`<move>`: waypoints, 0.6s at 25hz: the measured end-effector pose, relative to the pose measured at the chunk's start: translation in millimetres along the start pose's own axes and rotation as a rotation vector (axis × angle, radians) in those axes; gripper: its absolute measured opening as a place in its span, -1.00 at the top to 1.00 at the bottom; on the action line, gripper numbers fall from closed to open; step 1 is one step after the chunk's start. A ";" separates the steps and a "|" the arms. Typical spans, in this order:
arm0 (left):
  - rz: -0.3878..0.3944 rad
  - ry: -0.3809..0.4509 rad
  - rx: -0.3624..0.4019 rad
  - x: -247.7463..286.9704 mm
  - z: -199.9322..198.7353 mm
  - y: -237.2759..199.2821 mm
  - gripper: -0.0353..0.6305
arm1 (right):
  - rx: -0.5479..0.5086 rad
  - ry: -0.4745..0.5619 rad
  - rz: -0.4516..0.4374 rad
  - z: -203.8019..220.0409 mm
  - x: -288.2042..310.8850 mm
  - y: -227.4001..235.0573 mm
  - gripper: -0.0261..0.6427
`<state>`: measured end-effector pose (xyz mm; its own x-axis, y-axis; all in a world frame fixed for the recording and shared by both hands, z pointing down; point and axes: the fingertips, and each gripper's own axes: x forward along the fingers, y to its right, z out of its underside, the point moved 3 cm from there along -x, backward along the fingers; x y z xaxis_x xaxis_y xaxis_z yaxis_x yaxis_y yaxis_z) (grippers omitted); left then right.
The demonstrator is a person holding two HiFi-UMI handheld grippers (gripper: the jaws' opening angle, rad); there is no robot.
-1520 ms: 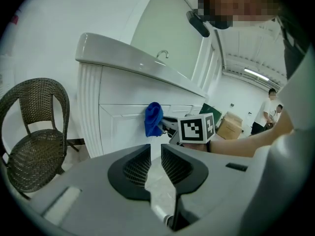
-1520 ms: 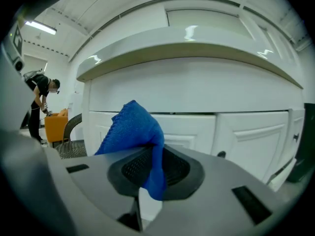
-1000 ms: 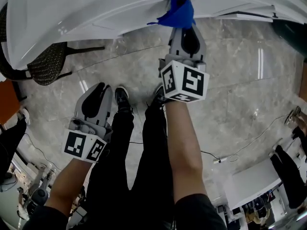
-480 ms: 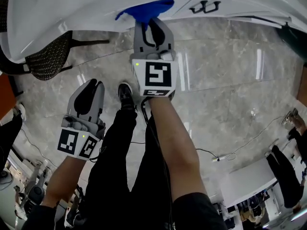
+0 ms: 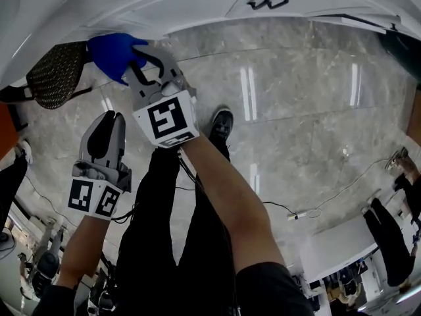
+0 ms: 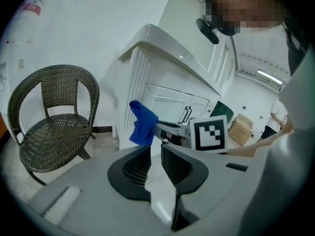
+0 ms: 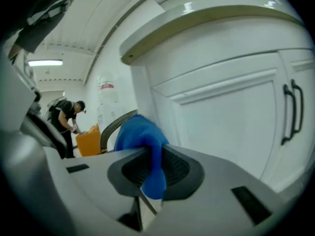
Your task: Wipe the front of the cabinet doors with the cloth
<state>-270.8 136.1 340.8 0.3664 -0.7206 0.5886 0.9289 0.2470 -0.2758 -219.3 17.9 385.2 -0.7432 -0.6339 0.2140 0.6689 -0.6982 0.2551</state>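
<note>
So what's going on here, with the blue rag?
A person holds a gripping tool in each hand. The right tool clamps a blue cloth by the end of the white cabinet, near a wicker chair. The left tool hangs lower, empty, its jaws only slightly apart.

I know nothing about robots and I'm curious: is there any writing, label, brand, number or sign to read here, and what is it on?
No text here can be read.
Red-topped notice on the white wall: too blurred to read.
Marker cubes: black-and-white square patterns only, no letters or numbers.
</note>
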 end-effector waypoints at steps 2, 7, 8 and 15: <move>-0.001 -0.005 -0.002 2.1 0.1 9.7 0.69 | 0.108 0.029 0.102 0.5 -8.1 42.7 0.78; 0.009 -0.011 0.007 12.2 -1.2 32.8 0.69 | 0.239 0.069 0.286 0.1 -41.4 135.2 0.78; 0.010 -0.011 0.009 14.9 -2.0 37.1 0.69 | 0.248 0.068 0.310 1.7 -48.3 148.2 0.78; 0.045 0.001 0.030 37.7 -7.3 69.0 0.69 | 0.274 0.044 0.429 14.1 -92.2 210.5 0.78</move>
<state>-193.3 121.2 338.4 0.4073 -0.7092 0.5754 0.9129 0.2981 -0.2788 -10.1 -66.0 432.5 -0.3970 -0.8620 0.3151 0.8816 -0.2628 0.3920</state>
